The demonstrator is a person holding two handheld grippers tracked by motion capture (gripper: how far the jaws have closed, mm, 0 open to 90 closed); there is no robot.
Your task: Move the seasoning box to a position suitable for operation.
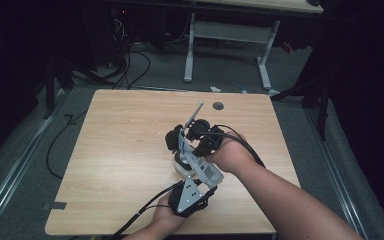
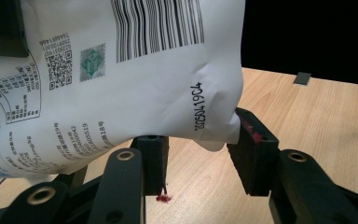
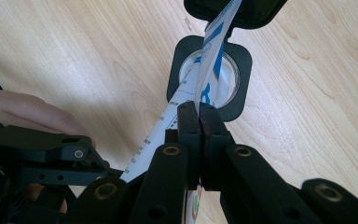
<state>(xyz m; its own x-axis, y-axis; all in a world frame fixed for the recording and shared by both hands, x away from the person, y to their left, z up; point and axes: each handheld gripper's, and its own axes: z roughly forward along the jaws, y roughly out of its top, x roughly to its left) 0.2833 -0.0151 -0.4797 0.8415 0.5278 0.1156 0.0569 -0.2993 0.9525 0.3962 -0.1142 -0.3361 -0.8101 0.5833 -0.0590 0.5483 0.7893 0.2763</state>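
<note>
Right at our right gripper (image 3: 199, 114), the two black jaws are pinched flat together on the thin edge of the white printed pouch (image 3: 214, 46), no gap between the pads. The pouch sheet runs edge-on up from the pads, blue print on it, toward a black container (image 3: 209, 86) with a round white opening that sits on the wooden table (image 3: 74, 56) just beyond the fingertips. A black lid-like part (image 3: 235, 11) hangs at the top of that view, and the pouch edge passes into it.

Over at our left gripper (image 2: 200, 158), the jaws stand about halfway apart and the lower bulge of the pouch (image 2: 135, 79) sits between them. The right-hand pad presses into the pouch's creased corner; whether the left-hand pad touches it we cannot tell. Barcode, QR code and a printed date code face us here.

From the high view, both grippers meet near the middle of the table (image 1: 120, 150), our left gripper (image 1: 189, 197) near the front edge, our right gripper (image 1: 202, 137) just beyond it, the pouch (image 1: 200, 167) stretched between them above the tabletop. A small dark disc (image 1: 218, 105) lies near the far edge.
</note>
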